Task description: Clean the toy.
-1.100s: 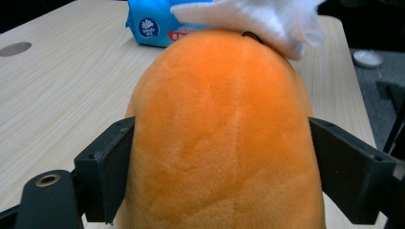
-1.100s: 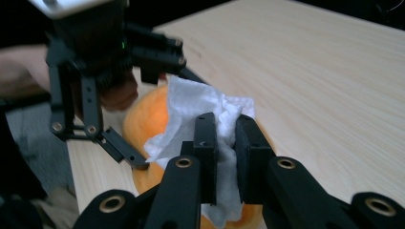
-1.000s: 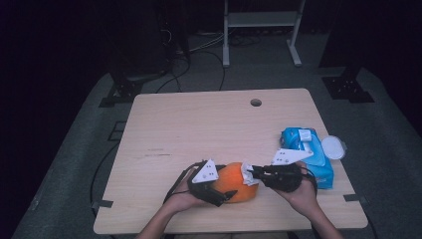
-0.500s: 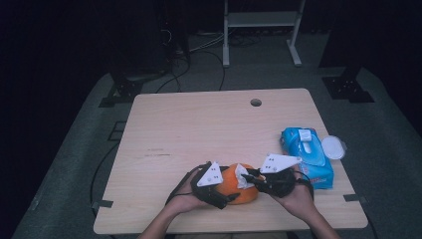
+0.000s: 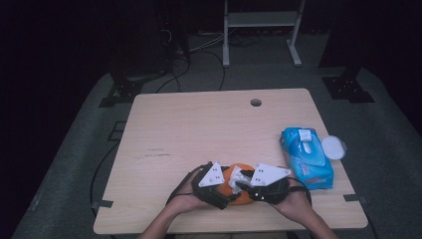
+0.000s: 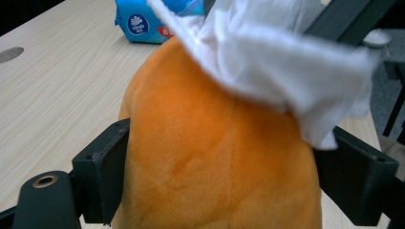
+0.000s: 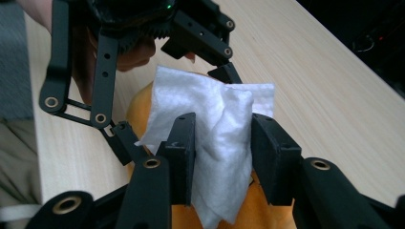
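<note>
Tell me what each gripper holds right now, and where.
Left gripper clamps the orange plush toy by its sides. Right gripper's jaws, just opening, straddle the white wipe without pressing.

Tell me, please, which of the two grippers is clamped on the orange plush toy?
The left gripper: its pads press both sides of the orange plush toy. The right gripper has just been opening, with only the white wipe between its jaws.

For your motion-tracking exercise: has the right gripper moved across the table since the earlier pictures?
Yes. In the high view the right gripper has shifted left, away from the blue wipes pack and over the orange plush; its jaws have just been opening around the white wipe.
</note>
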Motion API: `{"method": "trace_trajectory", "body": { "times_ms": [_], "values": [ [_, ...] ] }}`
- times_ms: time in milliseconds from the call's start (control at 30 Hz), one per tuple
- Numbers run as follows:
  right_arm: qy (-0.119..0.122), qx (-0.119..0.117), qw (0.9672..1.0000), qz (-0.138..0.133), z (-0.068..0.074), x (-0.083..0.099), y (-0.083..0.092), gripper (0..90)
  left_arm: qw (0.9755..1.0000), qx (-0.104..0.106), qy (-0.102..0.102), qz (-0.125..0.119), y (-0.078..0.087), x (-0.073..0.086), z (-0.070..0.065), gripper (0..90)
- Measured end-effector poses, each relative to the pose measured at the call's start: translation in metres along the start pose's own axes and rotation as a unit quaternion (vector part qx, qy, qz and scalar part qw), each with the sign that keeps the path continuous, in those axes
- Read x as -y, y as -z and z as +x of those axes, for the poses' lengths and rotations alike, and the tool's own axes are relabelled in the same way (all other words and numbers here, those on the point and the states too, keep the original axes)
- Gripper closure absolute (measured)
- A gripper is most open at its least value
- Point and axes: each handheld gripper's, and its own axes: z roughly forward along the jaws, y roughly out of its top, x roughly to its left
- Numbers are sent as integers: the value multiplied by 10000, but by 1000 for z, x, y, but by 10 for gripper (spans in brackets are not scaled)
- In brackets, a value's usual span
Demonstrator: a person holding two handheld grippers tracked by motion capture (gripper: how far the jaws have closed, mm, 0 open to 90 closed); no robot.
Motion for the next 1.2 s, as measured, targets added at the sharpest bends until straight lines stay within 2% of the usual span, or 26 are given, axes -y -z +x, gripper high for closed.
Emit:
{"method": "trace_trajectory", "body": {
  "times_ms": [67, 200, 333, 433, 467, 500, 533, 567, 600, 700, 767, 867, 900, 967, 1000, 1033, 1067, 1100, 1133, 1200],
  "values": [
    [100, 10, 9999, 52, 2, -1, -2, 604, 9999, 2, -99, 85, -1, -1, -2, 145],
    [49, -97, 9999, 111, 4, 0, -10, 614, 9998, 4, -149, 159, -1, 0, -3, 144],
    [-140, -77, 9995, 285, 6, 1, -15, 716, 9998, 33, -124, 139, -2, 1, -2, 131],
    [-289, -150, 9991, 254, 3, 3, -13, 747, 9999, 70, 90, 75, 0, 1, 3, 80],
    [-289, -150, 9991, 254, 3, 3, -13, 747, 9999, 70, 90, 75, 0, 1, 3, 68],
    [-467, -228, 9984, 218, 0, 4, -11, 755, 9997, 90, 215, 23, 2, 1, 5, 65],
    [-522, -261, 9981, 202, -1, 5, -10, 758, 9993, 113, 348, -66, 4, 2, 8, 65],
    [-522, -261, 9981, 202, -1, 5, -10, 758, 9993, 113, 348, -66, 4, 2, 8, 65],
    [-675, -331, 9971, 152, -4, 5, -7, 763, 9990, 122, 420, -57, 5, 2, 8, 66],
    [-795, -417, 9959, 93, -9, 5, -2, 773, 9993, 146, 325, -87, 6, 2, 7, 116],
    [-841, -465, 9954, 50, -13, 6, 3, 789, 9992, 169, 330, -133, 7, 2, 8, 134],
    [-901, -450, 9949, 9, -17, 8, 9, 802, 9993, 125, 337, -72, 7, 4, 9, 133],
    [-997, -346, 9944, 15, -24, 12, 17, 804, 9989, 138, 439, -97, 8, 6, 11, 133],
    [-1179, -242, 9927, 7, -33, 18, 22, 804, 9992, 140, 364, -122, 8, 5, 10, 138],
    [-1179, -242, 9927, 7, -33, 18, 22, 804, 9992, 140, 364, -122, 8, 5, 10, 141],
    [-1388, -270, 9899, -78, -40, 23, 25, 804, 9995, 135, 251, -149, 5, 2, 6, 142],
    [-1388, -270, 9899, -78, -40, 23, 25, 804, 9995, 135, 251, -149, 5, 2, 6, 142],
    [-1473, -369, 9882, -215, -39, 20, 24, 804, 9997, 137, 122, -162, 2, -2, 2, 143],
    [-1453, -464, 9879, -270, -37, 16, 23, 804, 9997, 146, 69, -162, 1, -3, 0, 142],
    [-1373, -498, 9889, -261, -34, 12, 20, 803, 9998, 140, 55, -148, 0, -3, -1, 138]
  ]
}}
